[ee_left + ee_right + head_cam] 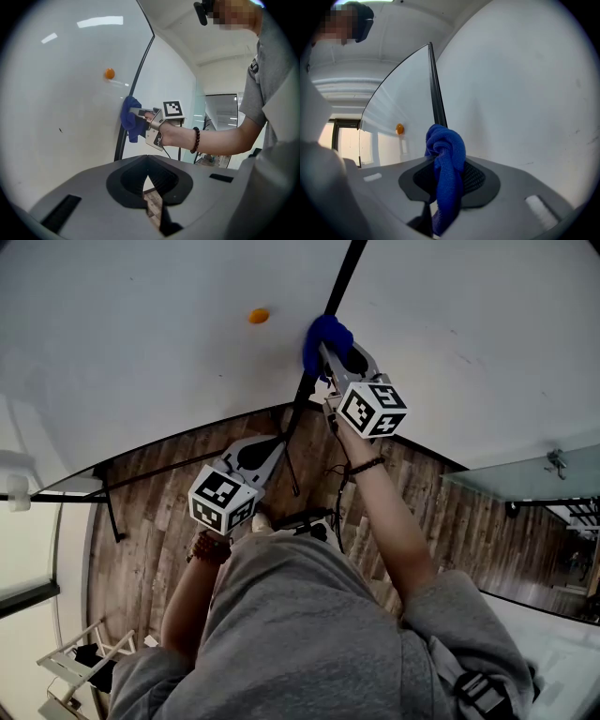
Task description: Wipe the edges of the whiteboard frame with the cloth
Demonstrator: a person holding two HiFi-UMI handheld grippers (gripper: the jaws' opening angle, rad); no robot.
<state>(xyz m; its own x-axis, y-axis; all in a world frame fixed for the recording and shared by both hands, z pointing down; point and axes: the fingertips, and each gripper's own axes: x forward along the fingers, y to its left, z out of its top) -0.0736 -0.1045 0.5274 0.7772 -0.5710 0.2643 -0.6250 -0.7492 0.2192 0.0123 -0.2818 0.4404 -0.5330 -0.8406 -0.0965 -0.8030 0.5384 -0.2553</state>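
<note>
Blue fuzzy cloth (446, 159) is pinched tight in the right gripper (330, 351), pressed on the thin black whiteboard frame edge (343, 276); that edge runs long, straight ahead past the cloth; the left gripper (267, 446) hangs farther back, jaws together, holding nothing.

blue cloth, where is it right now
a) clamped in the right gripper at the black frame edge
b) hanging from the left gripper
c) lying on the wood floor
a: the right gripper has the cloth bunched between its fingers, up at the black frame edge.
</note>
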